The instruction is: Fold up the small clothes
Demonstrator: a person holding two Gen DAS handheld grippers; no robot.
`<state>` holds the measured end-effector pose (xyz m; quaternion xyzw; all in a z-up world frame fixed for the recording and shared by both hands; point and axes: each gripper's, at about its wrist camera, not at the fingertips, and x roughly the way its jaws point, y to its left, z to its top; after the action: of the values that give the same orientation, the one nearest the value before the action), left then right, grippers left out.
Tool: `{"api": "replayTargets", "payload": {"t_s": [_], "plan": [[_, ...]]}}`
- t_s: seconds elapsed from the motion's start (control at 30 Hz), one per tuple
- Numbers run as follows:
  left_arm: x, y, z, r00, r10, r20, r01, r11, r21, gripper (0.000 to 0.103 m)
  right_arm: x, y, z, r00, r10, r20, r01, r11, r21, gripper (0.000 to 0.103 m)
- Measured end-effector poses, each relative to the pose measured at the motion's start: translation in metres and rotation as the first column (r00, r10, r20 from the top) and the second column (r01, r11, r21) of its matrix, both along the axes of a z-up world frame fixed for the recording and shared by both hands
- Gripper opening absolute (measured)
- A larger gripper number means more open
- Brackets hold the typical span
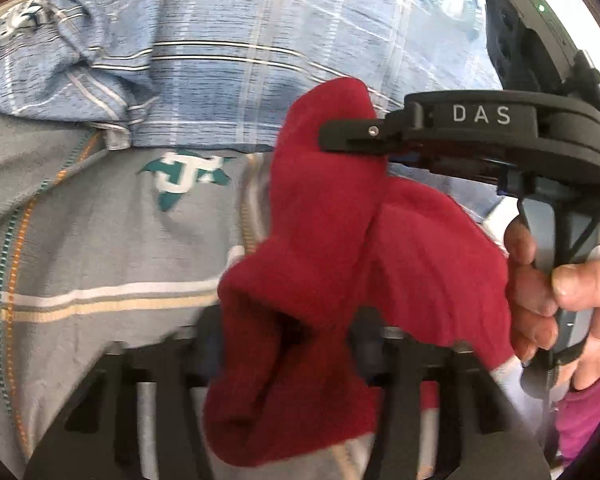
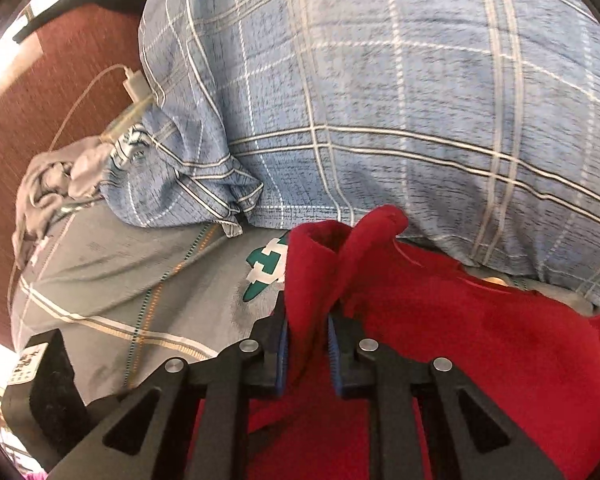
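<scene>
A: From the left wrist view, we see the red garment (image 1: pixel 340 264) bunched and raised off the bed, draped over the front of our left tool (image 1: pixel 296 364). Why hold it up like that?

B: We judge it is lifted clear of the grey sheet (image 1: pixel 100 248) so an edge can hang free and be brought over for a fold. The right tool (image 1: pixel 352 136) reaches in from the right, its tip buried in the upper fold, with a hand (image 1: pixel 560 292) on its handle.

A: And our left tool?

B: The cloth hides its fingers. Red fabric runs between them, but we cannot tell whether the pads actually press on it.

A: Now the right wrist view.

B: Here the right tool (image 2: pixel 308 344) is nearly pressed together, its blue pads (image 2: pixel 282 356) pinching a standing pleat of the red garment (image 2: pixel 480 352). The rest of the garment spreads low to the right, touching the blue plaid pillow (image 2: pixel 380 100).

A: So the garment sits on the bed, near the pillow?

B: Yes, partly lifted, over the grey sheet (image 2: pixel 112 280). A white charger (image 2: pixel 134 86) lies well apart, at the pillow's far corner.
</scene>
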<state>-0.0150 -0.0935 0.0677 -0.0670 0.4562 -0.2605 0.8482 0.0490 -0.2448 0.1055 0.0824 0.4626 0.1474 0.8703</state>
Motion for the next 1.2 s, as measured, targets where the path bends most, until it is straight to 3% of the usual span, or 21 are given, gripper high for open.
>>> {"api": "replayTargets", "payload": {"t_s": [0.2,0.47,0.6,0.7,0.8,0.87,0.93,0.97,1.0,1.1,1.2], "plan": [[-0.027,-0.035,0.041,0.995,-0.078,0.07,0.076,0.997,0.033,0.026,-0.02,-0.04,0.025,0.999,-0.035,0.036,0.033,0.998,0.053,0.015],[-0.036,-0.118,0.07,0.974,-0.215,0.069,0.214,0.977,0.022,0.024,-0.052,-0.123,0.05,0.984,-0.157,0.079,0.152,0.986,0.071,0.015],[-0.045,-0.17,0.063,0.958,-0.283,0.043,0.282,0.959,0.016,0.024,-0.082,-0.176,0.041,0.968,-0.244,0.064,0.239,0.968,0.072,0.015],[-0.048,-0.207,0.038,0.95,-0.313,-0.009,0.313,0.949,0.024,0.024,-0.095,-0.208,0.015,0.949,-0.315,0.006,0.314,0.946,0.079,0.015],[-0.05,-0.231,0.014,0.944,-0.326,-0.054,0.329,0.943,0.057,0.028,-0.098,-0.231,-0.019,0.927,-0.362,-0.096,0.371,0.923,0.102,0.024],[-0.051,-0.231,0.011,0.938,-0.34,-0.063,0.344,0.937,0.06,0.033,-0.107,-0.248,-0.033,0.906,-0.395,-0.155,0.42,0.886,0.195,0.032],[-0.051,-0.218,0.023,0.929,-0.365,-0.06,0.367,0.93,0.028,0.045,-0.123,-0.256,-0.035,0.901,-0.407,-0.149,0.433,0.847,0.307,0.061],[-0.052,-0.208,0.03,0.927,-0.371,-0.057,0.372,0.928,0.013,0.05,-0.132,-0.257,-0.033,0.904,-0.406,-0.135,0.427,0.836,0.345,0.067],[-0.051,-0.193,0.04,0.933,-0.359,-0.034,0.359,0.933,0.009,0.056,-0.14,-0.255,-0.03,0.909,-0.399,-0.121,0.415,0.834,0.363,0.07],[-0.052,-0.154,0.06,0.947,-0.316,0.065,0.312,0.948,0.058,0.057,-0.151,-0.243,-0.024,0.926,-0.363,-0.103,0.374,0.849,0.374,0.071],[-0.039,-0.13,0.054,0.962,-0.254,0.098,0.239,0.961,0.14,0.057,-0.153,-0.227,-0.025,0.943,-0.316,-0.109,0.333,0.86,0.387,0.077]]}}
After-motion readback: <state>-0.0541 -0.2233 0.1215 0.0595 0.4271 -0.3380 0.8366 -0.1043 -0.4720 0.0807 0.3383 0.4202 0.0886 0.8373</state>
